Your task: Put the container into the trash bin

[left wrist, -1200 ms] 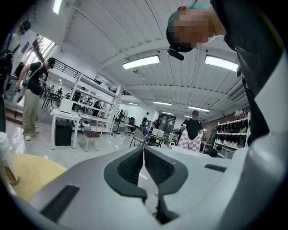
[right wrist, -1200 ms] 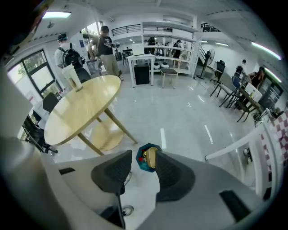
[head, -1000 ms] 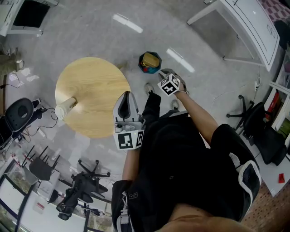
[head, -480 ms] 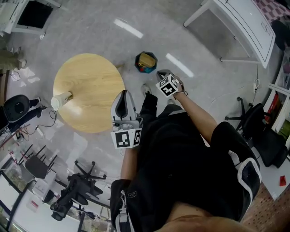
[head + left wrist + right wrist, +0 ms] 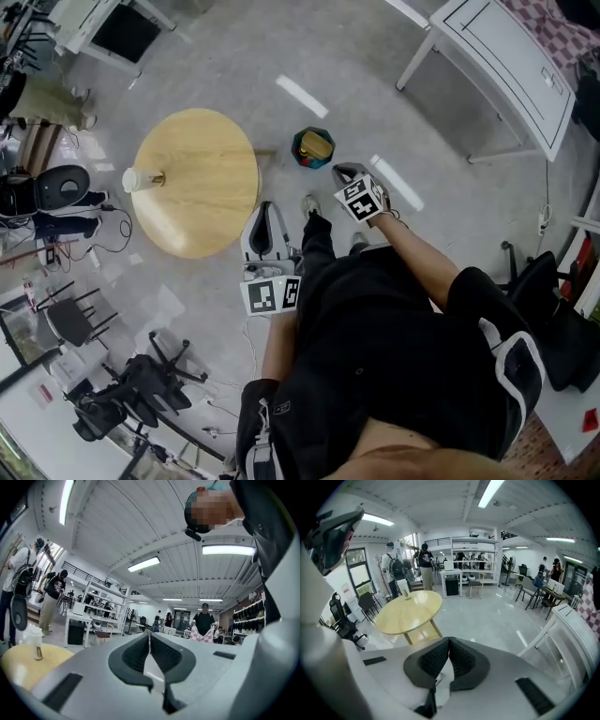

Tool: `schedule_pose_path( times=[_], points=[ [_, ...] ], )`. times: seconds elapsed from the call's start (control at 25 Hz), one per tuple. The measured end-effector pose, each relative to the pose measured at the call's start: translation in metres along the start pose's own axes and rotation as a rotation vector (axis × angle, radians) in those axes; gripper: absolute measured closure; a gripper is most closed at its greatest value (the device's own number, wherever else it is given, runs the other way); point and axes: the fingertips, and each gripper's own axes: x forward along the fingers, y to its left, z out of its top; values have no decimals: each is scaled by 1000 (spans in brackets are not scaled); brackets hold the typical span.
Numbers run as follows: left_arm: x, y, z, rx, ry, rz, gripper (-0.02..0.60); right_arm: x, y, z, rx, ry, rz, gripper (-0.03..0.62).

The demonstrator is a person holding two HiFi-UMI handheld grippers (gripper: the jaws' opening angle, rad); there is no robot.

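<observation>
On the grey floor stands the dark trash bin (image 5: 312, 148), with a yellowish container (image 5: 318, 144) lying inside it. My right gripper (image 5: 343, 172) hovers just to the right of the bin, above the floor, its jaws shut with nothing between them; the same gripper (image 5: 448, 641) looks over the floor toward the round table (image 5: 410, 611). Held level near the table's edge, my left gripper (image 5: 265, 210) is also shut and empty. Its jaws meet in the left gripper view (image 5: 149, 637).
A round wooden table (image 5: 197, 178) carries a pale cup (image 5: 139, 179) near its far left rim. A white desk (image 5: 497, 66) stands at the upper right, office chairs (image 5: 141, 394) at the lower left. People stand in the background of both gripper views.
The head view has swung, so table and bin sit a little further right and lower. Both grippers have shifted with the person; the right one stays beside the bin.
</observation>
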Motion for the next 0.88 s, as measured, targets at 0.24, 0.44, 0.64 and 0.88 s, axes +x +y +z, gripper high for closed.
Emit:
schedule_pose_path(
  times=[0.24, 0.44, 0.64, 0.88],
  points=[
    [-64, -62, 4, 25, -48, 49, 563, -75, 21, -8, -2, -143, 38, 566],
    [-102, -95, 5, 38, -51, 76, 563, -133, 40, 3, -17, -254, 67, 566],
    [-130, -112, 15, 48, -64, 87, 563, -181, 60, 11, -58, -328, 79, 566],
    [-162, -104, 16, 39, -78, 106, 563, -215, 92, 20, -73, -390, 90, 566]
  ],
)
